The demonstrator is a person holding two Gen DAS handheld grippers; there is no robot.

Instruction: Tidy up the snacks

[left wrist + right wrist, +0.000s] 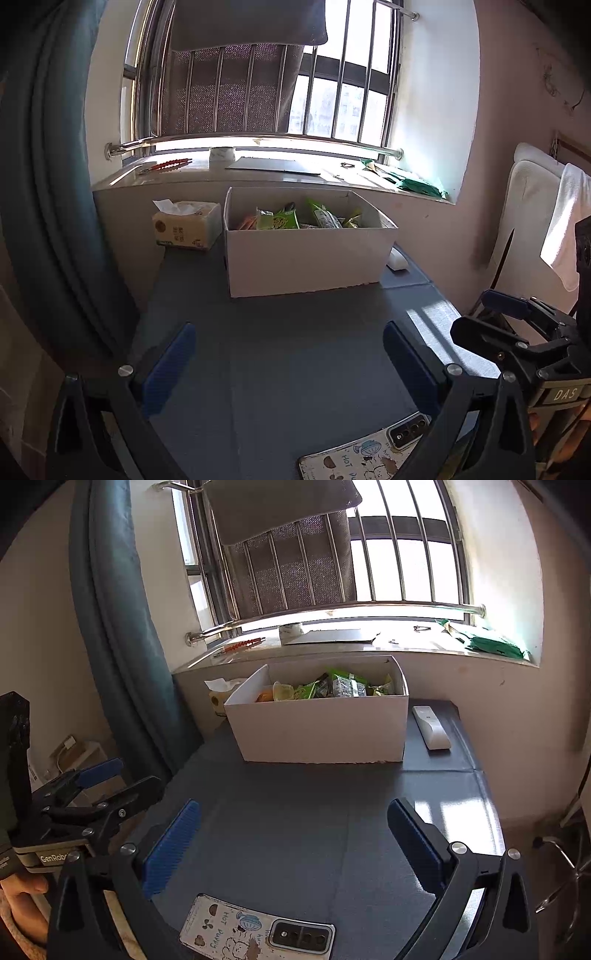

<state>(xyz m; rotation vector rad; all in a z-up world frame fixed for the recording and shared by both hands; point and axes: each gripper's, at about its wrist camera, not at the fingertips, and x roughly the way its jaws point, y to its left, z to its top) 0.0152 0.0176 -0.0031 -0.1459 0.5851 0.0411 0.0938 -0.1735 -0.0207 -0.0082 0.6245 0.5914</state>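
Nearest the lens in each wrist view are the gripper's own blue-padded fingers: the left gripper and the right gripper both stand spread wide over the dark grey table, with nothing between the pads. Just under them at the near edge lies a phone face down in a cartoon-printed case, camera block showing; its lower end is cut off by the frame in both views. The largest thing on the table is the white cardboard box, open-topped, standing at the far side of the table against the wall beneath the windowsill. The snacks lie inside it as a loose heap: mostly green wrappers, a pale yellowish packet and something orange toward the left end. Only the tops of the packets show above the near wall of the box, so their number and print cannot be made out. Left of the box, just beside it, sits a yellow tissue pack with a sheet sticking up; from the right wrist it is mostly hidden behind the box corner. Right of the box a white remote lies flat on the table; from the left wrist only its near end shows past the box. A green bag rests on the sill, washed out by glare.
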